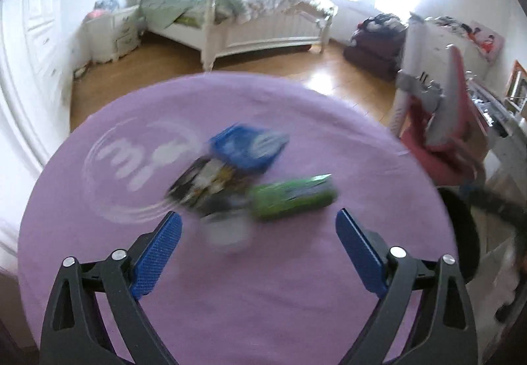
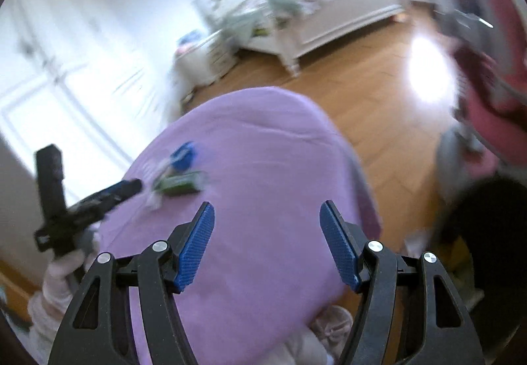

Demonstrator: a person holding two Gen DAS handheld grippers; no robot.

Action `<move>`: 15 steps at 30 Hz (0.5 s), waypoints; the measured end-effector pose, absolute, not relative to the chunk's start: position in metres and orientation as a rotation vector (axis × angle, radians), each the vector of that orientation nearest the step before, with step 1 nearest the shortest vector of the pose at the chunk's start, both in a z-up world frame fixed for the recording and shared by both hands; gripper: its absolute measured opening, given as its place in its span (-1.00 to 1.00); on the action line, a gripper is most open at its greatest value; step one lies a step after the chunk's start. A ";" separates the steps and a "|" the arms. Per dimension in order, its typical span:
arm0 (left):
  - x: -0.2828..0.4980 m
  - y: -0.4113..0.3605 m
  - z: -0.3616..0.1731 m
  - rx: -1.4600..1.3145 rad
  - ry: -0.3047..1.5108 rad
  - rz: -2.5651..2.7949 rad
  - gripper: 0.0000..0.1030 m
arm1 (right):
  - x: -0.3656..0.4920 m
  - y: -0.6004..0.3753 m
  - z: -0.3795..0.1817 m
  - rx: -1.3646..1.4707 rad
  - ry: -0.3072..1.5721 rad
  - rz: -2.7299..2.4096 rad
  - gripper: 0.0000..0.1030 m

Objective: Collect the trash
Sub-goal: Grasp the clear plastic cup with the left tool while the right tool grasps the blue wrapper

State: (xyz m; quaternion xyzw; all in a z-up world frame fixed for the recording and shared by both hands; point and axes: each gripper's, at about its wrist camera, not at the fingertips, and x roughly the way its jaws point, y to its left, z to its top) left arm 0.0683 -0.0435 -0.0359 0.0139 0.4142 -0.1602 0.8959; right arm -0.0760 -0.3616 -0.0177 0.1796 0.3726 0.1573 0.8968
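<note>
You have a round table under a purple cloth spread beneath both pairs of fingers, and everything that matters lies on it. Ahead of your left gripper, just beyond the fingertips, sits the trash in one loose cluster: a blue packet farthest out, a dark printed wrapper touching it on the near left, a green wrapper toward the right finger, and a pale scrap nearest, almost between the tips. The blur hides finer detail.

Your left fingers stand wide apart and hold nothing. Your right gripper is also spread and empty, over bare cloth, with the trash well off to its left, beyond the left finger.

You seem to be at the approach stage, with nothing picked up yet. A dark bin-like rim shows off past the right finger, though you cannot be sure what it is.

Next, the left should settle on one piece, probably the pale scrap, straddle it and close low against the cloth without pinching fabric.
</note>
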 end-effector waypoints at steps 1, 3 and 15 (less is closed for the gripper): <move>0.070 -0.040 -0.040 0.033 0.870 -0.328 0.65 | -0.064 -0.345 -0.012 0.340 0.779 0.356 0.29; 0.076 -0.034 -0.048 0.053 0.894 -0.321 0.55 | -0.040 -0.317 -0.005 0.278 0.793 0.394 0.29; 0.089 -0.025 -0.067 0.071 0.911 -0.335 0.23 | 0.111 -0.182 -0.024 -0.077 0.935 0.437 0.29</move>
